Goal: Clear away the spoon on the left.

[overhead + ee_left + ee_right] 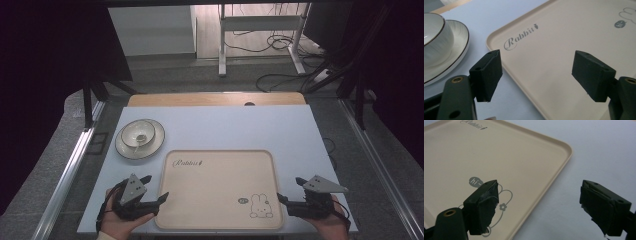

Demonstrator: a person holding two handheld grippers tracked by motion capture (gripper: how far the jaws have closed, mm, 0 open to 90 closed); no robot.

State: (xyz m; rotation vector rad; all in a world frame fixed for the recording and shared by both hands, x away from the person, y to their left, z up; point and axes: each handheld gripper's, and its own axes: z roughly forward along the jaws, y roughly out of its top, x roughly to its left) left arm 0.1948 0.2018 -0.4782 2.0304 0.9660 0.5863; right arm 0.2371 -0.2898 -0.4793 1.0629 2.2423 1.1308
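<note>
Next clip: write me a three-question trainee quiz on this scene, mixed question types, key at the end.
1. True or false: the left hand-held gripper is shut on the tray.
2. Multiple choice: the bowl sits (A) on the tray, (B) on the plate, (C) straight on the table.
3. Fill in: the rabbit drawing lies nearest the ____ hand-held gripper.

Key: 1 false, its jaws are open and straddle the tray's left edge. 2 B. 3 right.
</note>
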